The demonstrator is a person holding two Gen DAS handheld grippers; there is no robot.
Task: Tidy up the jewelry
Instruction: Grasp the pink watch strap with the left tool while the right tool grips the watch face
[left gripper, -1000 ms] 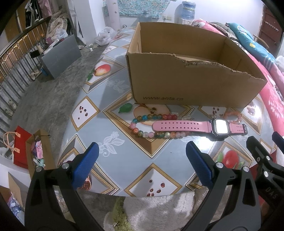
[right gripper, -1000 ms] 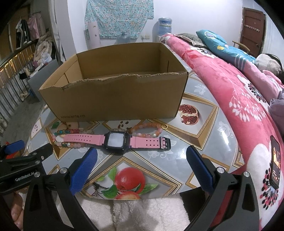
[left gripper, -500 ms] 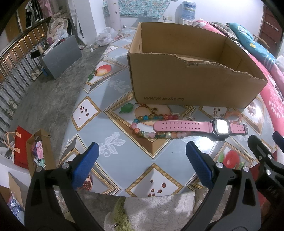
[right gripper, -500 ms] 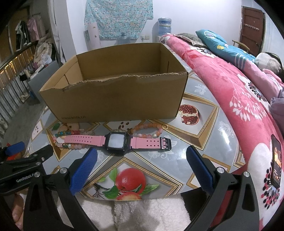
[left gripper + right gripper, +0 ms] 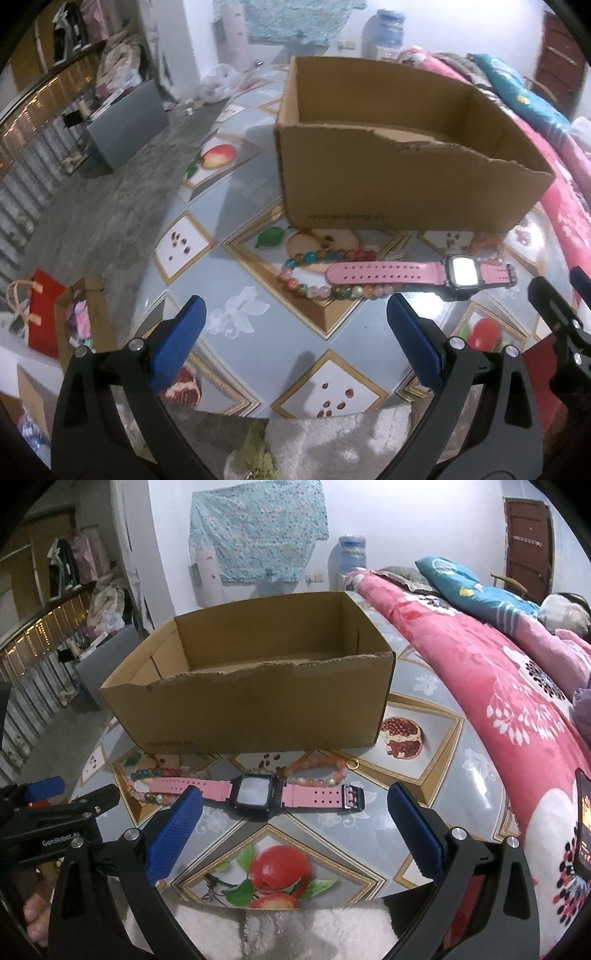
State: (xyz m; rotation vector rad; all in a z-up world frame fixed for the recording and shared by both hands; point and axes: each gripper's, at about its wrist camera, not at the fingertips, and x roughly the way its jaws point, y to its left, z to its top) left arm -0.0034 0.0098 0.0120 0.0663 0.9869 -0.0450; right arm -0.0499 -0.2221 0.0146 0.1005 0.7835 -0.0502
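Note:
A pink-strapped watch [image 5: 406, 272] [image 5: 258, 794] lies flat on the fruit-patterned table [image 5: 236, 266] [image 5: 424, 775], in front of an open cardboard box [image 5: 399, 166] [image 5: 258, 686]. Its strap crosses a multicoloured bead bracelet [image 5: 317, 258] [image 5: 147, 779]. An orange bead bracelet [image 5: 317, 770] [image 5: 487, 245] with a small gold ring [image 5: 352, 764] lies behind the watch's buckle end. My left gripper [image 5: 295, 339] hangs open near the table's front edge, short of the beads. My right gripper [image 5: 291, 821] is open too, just before the watch face. Each gripper shows in the other's view.
A bed with a pink floral blanket [image 5: 498, 686] runs along the table's right side, with a phone [image 5: 583, 830] on it. White fleece [image 5: 295, 934] lies below the table edge. Bags [image 5: 48, 314] and a grey box [image 5: 125, 122] stand on the floor to the left.
Both grippers have drifted slightly forward toward the jewelry, which sits a little lower and larger in view. Jaws stay open; watch and bracelets have not moved.

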